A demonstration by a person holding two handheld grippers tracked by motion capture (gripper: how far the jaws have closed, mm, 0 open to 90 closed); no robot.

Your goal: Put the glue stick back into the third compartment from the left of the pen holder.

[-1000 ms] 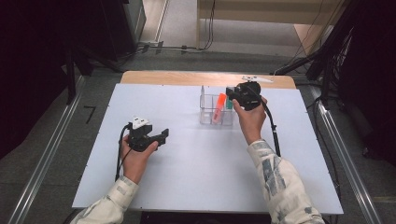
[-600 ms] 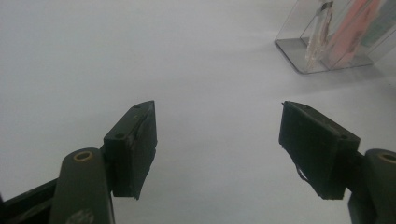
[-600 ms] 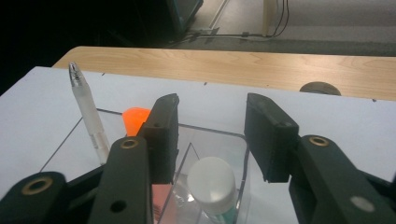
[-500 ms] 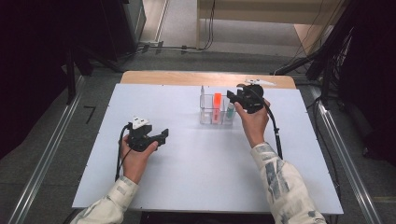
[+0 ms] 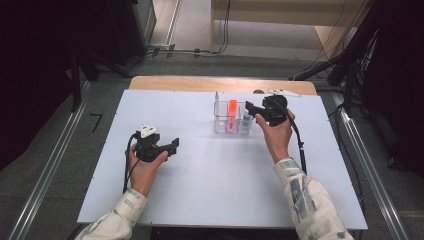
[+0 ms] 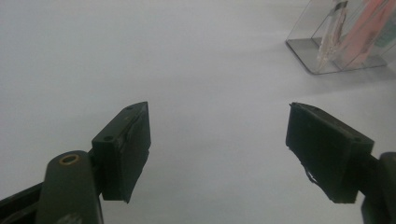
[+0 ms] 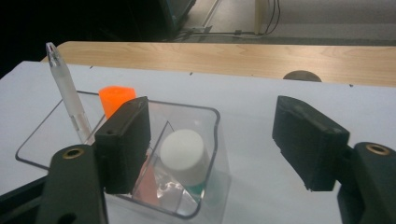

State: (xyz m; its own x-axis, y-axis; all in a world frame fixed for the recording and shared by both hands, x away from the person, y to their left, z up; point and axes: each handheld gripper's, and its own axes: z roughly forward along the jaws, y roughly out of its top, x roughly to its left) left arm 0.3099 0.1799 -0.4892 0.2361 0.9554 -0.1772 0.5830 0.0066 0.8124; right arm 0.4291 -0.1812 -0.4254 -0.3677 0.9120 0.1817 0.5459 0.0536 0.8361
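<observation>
Right gripper (image 5: 251,108): hovering at the right end of the clear organizer, its jaws standing wide apart and having just been opening; nothing is being pinched between them.
White-capped bottle (image 7: 183,154): standing upright in the organizer's right-hand compartment; in the right gripper view it is sitting just inside the left jaw, with a clear gap to the right jaw. No pad is pressing on it. In the high view its teal body (image 5: 246,122) is showing just below and beside the jaw tips.
Clear organizer (image 5: 219,125): resting on the white table (image 5: 200,200) toward the far edge, right of centre, divided into compartments.
Orange marker (image 5: 232,107): standing up in the middle compartment, left of the bottle.
Clear pen (image 7: 67,95): leaning in the left compartment, tip sticking up above the rim.
Left gripper (image 5: 172,145): being held low over the table's left half, well apart from the organizer, pointing roughly toward it; its jaws are spread wide and have been opening a little further, with only bare tabletop between them.
Left gripper view: the organizer (image 6: 322,46) is sitting far off at the upper right, beyond the right jaw.
</observation>
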